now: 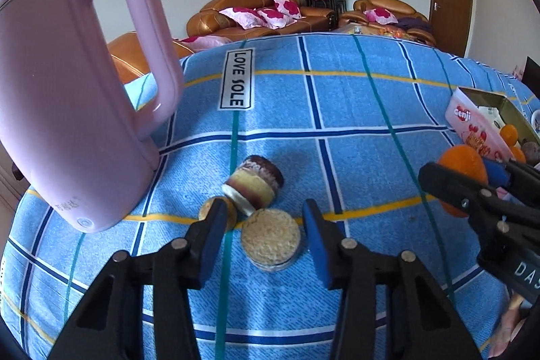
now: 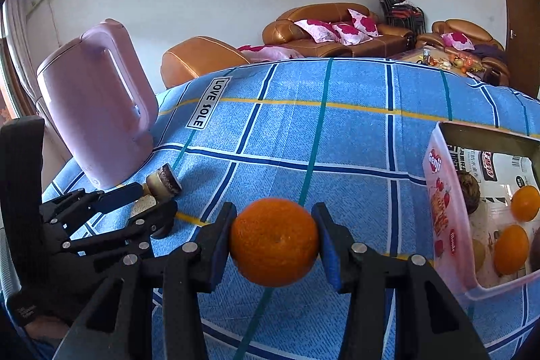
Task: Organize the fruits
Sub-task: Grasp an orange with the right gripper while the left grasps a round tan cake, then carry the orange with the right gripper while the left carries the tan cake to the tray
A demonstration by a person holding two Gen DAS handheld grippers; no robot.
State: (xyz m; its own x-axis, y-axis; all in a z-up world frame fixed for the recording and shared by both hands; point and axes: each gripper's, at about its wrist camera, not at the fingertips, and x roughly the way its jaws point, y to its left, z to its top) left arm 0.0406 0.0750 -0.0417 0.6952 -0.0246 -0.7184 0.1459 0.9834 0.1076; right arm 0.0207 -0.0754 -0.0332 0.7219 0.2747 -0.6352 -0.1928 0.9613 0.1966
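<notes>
My right gripper (image 2: pixel 275 240) is shut on an orange (image 2: pixel 274 242) and holds it above the blue checked cloth, left of the pink box (image 2: pixel 449 225). The box holds two oranges (image 2: pixel 524 203) and some dark round fruits (image 2: pixel 470 193). In the left wrist view the held orange (image 1: pixel 464 169) and the box (image 1: pixel 472 123) are at the far right. My left gripper (image 1: pixel 265 237) is open, its fingers either side of a round wrapped cake (image 1: pixel 271 238) lying on the cloth.
A pink kettle (image 1: pixel 67 110) stands at the left of the table (image 1: pixel 354 110). A layered cake cup (image 1: pixel 254 183) lies on its side beyond the left gripper, a smaller cake (image 1: pixel 206 210) beside it. Sofas stand behind the table.
</notes>
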